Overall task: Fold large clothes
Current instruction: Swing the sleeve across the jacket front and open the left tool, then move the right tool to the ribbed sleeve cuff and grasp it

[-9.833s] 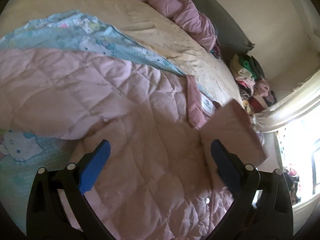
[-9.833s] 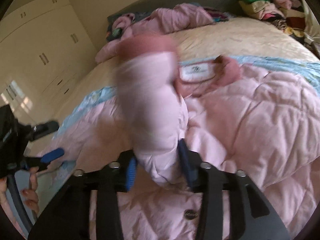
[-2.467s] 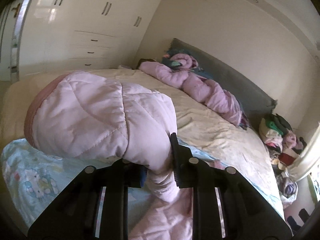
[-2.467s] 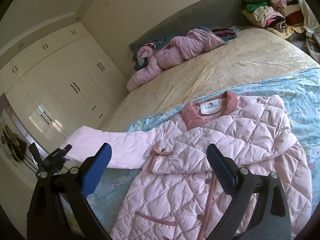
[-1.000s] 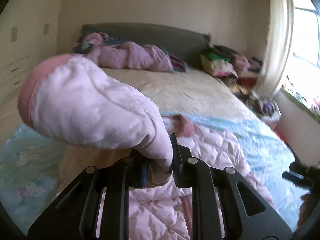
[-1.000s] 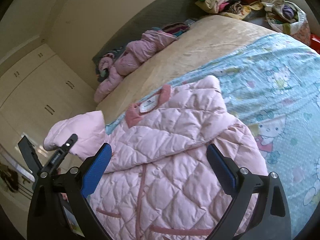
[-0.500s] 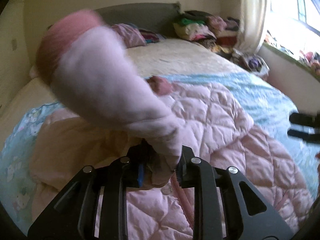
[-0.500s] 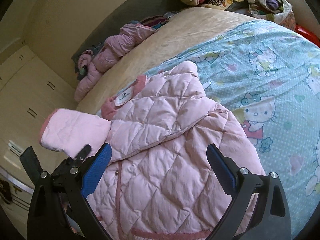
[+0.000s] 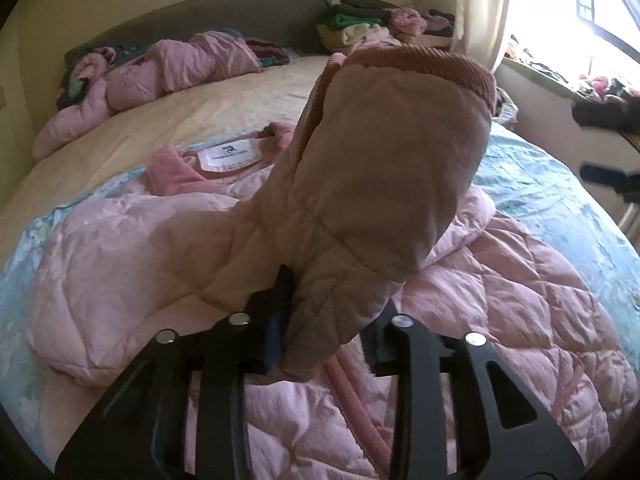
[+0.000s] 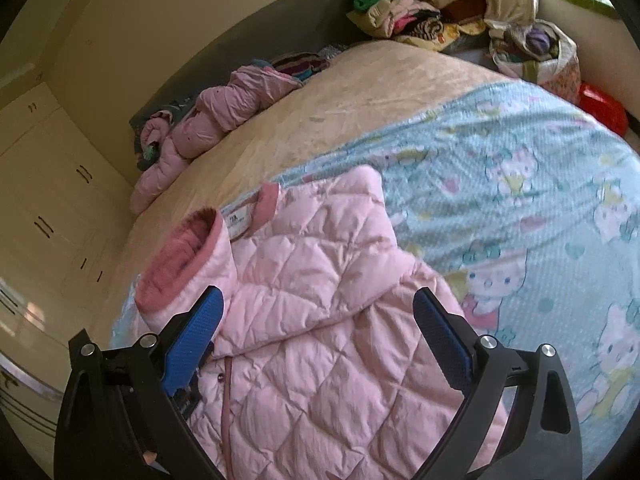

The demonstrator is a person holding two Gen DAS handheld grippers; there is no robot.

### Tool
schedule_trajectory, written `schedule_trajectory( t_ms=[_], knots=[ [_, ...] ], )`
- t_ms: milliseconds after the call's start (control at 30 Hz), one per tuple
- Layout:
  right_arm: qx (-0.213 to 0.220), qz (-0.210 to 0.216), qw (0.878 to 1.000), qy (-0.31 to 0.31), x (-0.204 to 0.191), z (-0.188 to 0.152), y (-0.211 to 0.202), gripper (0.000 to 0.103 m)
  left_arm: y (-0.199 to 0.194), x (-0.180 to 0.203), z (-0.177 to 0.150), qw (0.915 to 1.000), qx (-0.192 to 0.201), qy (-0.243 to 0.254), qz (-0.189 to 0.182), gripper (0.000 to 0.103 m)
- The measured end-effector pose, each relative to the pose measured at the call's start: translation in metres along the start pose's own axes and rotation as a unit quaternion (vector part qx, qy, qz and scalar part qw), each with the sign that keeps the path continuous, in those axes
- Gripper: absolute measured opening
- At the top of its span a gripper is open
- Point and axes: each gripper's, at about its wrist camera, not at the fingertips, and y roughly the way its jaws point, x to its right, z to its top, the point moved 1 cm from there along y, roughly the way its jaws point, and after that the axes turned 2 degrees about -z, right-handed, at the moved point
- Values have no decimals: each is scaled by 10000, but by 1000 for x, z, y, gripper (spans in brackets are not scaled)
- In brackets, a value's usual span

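A pink quilted jacket (image 10: 320, 360) lies front up on a light-blue cartoon-print sheet (image 10: 520, 168); its collar carries a white label (image 9: 232, 152). The jacket's right-hand sleeve is folded across the chest. The other sleeve (image 9: 392, 168), with a darker pink cuff (image 10: 180, 264), stands up over the jacket front, its lower end between the fingers of my left gripper (image 9: 326, 320). The jaws are opening; a gap shows beside the sleeve at the right finger. My right gripper (image 10: 318, 300) hovers wide open above the jacket with nothing between its fingers.
A beige bedspread (image 10: 340, 112) covers the far half of the bed, with a crumpled pink garment (image 10: 224, 116) near the grey headboard. A heap of clothes (image 10: 404, 4) fills the far corner. White wardrobes (image 10: 48, 200) stand on the left, a window (image 9: 600, 0) on the right.
My left gripper has come down over the jacket front with the sleeve, and its jaws have parted from a tight pinch. The right gripper has swung slightly to one side, still open.
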Motion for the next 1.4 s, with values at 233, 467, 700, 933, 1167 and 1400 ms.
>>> schedule_trajectory(
  t_ms=[233, 467, 700, 933, 1167, 1400],
  knots=[
    [29, 40, 9998, -218, -15, 36, -14, 95, -8, 5, 4, 10000, -10, 26, -44, 62],
    [19, 429, 9987, -264, -41, 68, -24, 95, -15, 11, 5, 9998, -3, 173, 16, 82],
    [-363, 538, 9967, -490, -64, 79, -4, 95, -26, 3, 12, 9993, -1, -227, -303, 93],
    [-1062, 629, 9918, -331, -61, 46, 49, 95, -53, -48, 22, 9964, 300, -793, -20, 93],
    [-1363, 578, 9888, -165, -55, 18, 92, 95, -67, -148, 12, 9750, 419, -2027, 810, 93],
    [-1497, 551, 9872, 12, -50, 4, 117, 95, -83, -204, -2, 9527, 536, -2625, 1434, 93]
  ],
)
